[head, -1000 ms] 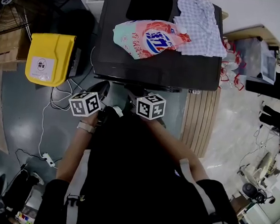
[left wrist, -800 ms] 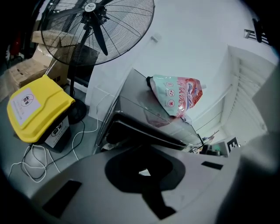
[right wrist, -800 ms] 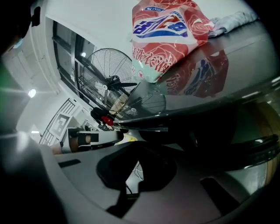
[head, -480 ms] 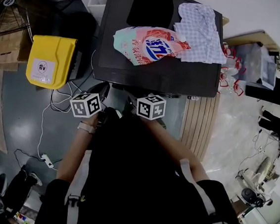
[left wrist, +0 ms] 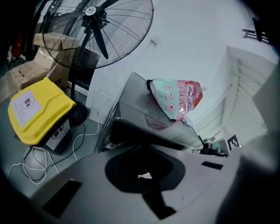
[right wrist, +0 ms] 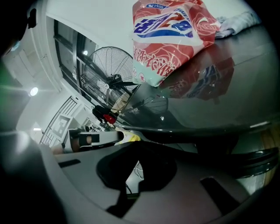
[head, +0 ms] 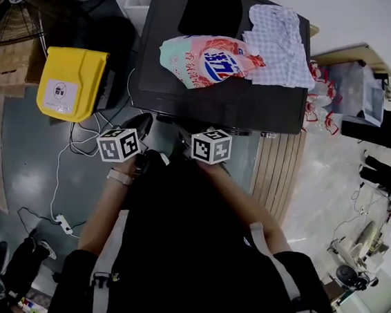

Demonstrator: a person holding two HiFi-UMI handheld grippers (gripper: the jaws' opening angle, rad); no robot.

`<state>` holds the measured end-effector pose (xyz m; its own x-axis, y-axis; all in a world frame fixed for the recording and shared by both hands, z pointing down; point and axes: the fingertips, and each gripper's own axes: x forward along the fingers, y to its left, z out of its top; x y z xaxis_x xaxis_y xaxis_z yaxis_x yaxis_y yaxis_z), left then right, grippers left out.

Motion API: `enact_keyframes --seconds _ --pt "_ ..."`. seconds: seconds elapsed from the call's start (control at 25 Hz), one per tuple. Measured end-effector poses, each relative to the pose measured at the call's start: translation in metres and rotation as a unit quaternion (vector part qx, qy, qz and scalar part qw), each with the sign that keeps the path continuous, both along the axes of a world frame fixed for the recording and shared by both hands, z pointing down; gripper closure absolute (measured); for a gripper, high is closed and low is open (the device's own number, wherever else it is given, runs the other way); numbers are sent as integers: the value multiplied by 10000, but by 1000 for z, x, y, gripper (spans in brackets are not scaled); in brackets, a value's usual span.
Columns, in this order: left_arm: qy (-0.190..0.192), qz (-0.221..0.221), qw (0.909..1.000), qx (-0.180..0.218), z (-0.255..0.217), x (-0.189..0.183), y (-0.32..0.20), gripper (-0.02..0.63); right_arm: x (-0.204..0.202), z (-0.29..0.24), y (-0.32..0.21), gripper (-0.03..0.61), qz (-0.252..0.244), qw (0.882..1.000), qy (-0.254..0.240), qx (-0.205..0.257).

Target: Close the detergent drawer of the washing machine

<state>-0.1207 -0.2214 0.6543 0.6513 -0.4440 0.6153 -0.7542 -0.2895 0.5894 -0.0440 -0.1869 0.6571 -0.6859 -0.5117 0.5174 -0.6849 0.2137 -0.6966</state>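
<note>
Jaws together, empty: left tool, right tool

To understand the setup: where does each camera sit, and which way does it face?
Head view: on the person's head, looking steeply down on the washing machine top; their torso and arms show.
Left gripper view: on the left hand-held gripper, low before the machine, facing the fan and yellow bin; its shut jaws show.
Right gripper view: on the right hand-held gripper, looking up over the machine's top; its shut jaws show.
All three share the detergent bag.
</note>
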Motion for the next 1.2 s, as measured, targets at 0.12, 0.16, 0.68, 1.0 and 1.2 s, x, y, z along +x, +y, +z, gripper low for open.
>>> enact_keyframes --seconds 0.12,0.16,0.68,1.0,1.2 --pt "-3 10 10000 18 -6 -2 5 603 1 -7 3 563 -14 10000 28 57" --pt "5 16 10000 32 -8 -2 6 603 2 -10 4 563 -7 10000 32 80" --pt "-138 306 9953 910 -58 -33 46 603 -11 -63 34 563 -70 9943 462 961" --pt "-390 585 9795 1886 -117 -49 80 601 -28 -127 67 563 -405 9777 863 1870" --pt "-359 698 9682 2376 -152 -54 103 601 -36 -169 91 563 -499 9653 977 2369"
